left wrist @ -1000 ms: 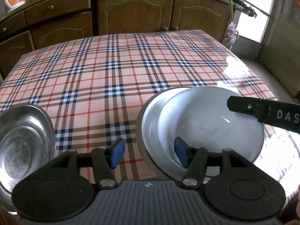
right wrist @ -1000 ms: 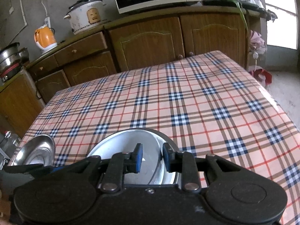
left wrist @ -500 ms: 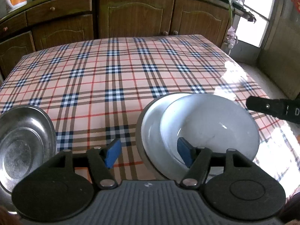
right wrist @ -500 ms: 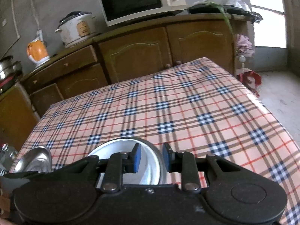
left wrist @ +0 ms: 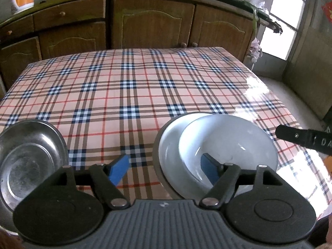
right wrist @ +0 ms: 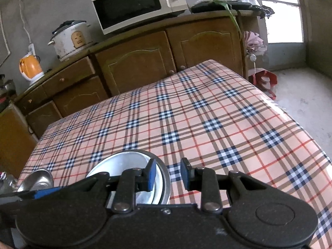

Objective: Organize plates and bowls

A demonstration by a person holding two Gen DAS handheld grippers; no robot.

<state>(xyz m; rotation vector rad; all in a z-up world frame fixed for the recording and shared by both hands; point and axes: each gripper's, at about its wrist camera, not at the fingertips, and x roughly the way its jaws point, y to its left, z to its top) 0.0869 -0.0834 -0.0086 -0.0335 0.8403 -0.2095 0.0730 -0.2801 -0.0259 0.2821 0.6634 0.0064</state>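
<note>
Left wrist view, bowls: a white bowl (left wrist: pixel 228 145) sits nested in a grey bowl (left wrist: pixel 170 145) on the table (left wrist: pixel 132 95); a steel plate (left wrist: pixel 27 161) lies well apart at the left edge.
Left wrist view, jaws: the left gripper (left wrist: pixel 164 168) is opening, nothing pressed; the stack's near-left rim stands between its pads.
Right wrist view, jaws: the right gripper (right wrist: pixel 167 174) is narrowly parted and empty, beside the stack's right rim.
Judgement: the left gripper is nearer the steel plate.

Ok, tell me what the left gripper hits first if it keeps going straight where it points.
Probably the plaid tablecloth just left of the stacked white bowl; the left gripper, jaws opening and empty, straddles the stack's left rim. Depth is uncertain.
</note>
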